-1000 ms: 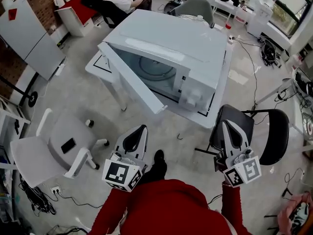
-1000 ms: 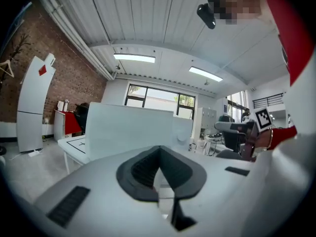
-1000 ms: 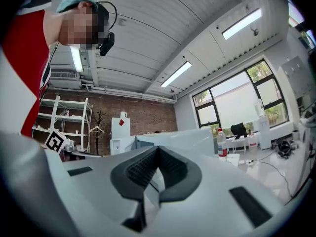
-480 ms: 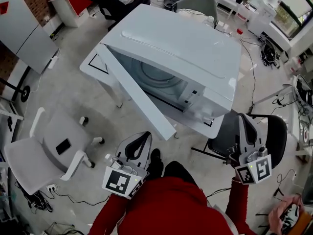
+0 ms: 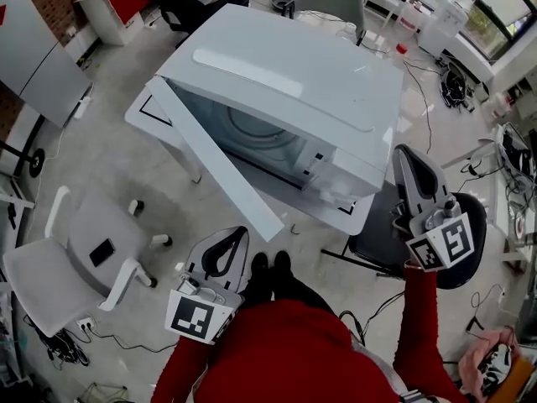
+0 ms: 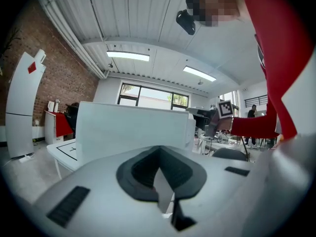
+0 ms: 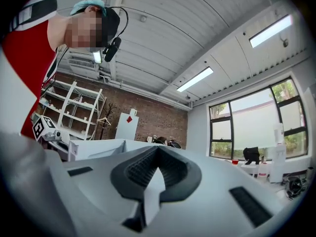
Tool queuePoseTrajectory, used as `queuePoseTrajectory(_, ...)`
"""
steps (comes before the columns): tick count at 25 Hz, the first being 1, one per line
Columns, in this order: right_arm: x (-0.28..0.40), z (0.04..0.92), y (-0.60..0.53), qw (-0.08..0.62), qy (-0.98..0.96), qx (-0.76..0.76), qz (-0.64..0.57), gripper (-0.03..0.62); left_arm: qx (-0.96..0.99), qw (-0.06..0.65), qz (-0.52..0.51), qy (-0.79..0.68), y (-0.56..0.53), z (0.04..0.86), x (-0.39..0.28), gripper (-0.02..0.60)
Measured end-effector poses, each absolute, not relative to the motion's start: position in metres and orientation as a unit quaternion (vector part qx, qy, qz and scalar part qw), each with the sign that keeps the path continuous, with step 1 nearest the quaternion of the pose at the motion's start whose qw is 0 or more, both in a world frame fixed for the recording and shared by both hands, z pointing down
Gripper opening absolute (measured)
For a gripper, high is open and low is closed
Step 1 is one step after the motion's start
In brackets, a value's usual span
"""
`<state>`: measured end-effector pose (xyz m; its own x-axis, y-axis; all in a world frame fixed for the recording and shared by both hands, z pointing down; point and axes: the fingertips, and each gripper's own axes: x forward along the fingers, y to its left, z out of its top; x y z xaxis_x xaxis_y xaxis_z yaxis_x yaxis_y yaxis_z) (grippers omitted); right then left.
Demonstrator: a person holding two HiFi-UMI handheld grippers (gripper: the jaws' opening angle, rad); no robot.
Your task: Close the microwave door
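Two grippers: both are held low in front of the microwave [image 5: 294, 82]; no contact with it shows in the head view.
Microwave: large and white, standing on a white table [image 5: 357, 218] that has black line markings.
Microwave door [image 5: 214, 164]: wide open, swung out at the left of the cavity (a round turntable shows inside).
Left gripper [image 5: 242, 235]: jaws together with nothing between them. Its tips point up at the free end of the microwave door, near it but apart.
Right gripper [image 5: 404, 159]: jaws likewise closed and empty. It is raised beside the microwave's right front corner, above a black chair [image 5: 379, 240].
White office chair [image 5: 50, 267]: left of the table and well apart from it, with a dark phone [image 5: 101, 252] lying on its seat.
Person: red sleeves [image 5: 415, 326] run up to both grippers, and dark shoes [image 5: 270, 269] stand on the floor between them.
Floor: pale grey, with cables trailing along the edges.
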<state>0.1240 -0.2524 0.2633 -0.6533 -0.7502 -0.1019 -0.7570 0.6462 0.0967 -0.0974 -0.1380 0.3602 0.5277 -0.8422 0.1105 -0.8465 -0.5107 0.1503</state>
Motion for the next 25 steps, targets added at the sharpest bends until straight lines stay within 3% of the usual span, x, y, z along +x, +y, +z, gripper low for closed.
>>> queuePoseTrajectory(13, 0.118, 0.247, -0.216, 0.046, 0.900, -0.429, 0.060, 0.011, 0.877, 0.087, 0.026, -0.472, -0.160, 0.366, -0.083, 0.009)
queuePoseTrajectory(25, 0.092, 0.268, -0.173, 0.086, 0.897, -0.432, -0.026, 0.011, 0.879, 0.086, 0.041, -0.467, -0.204, 0.383, -0.062, 0.009)
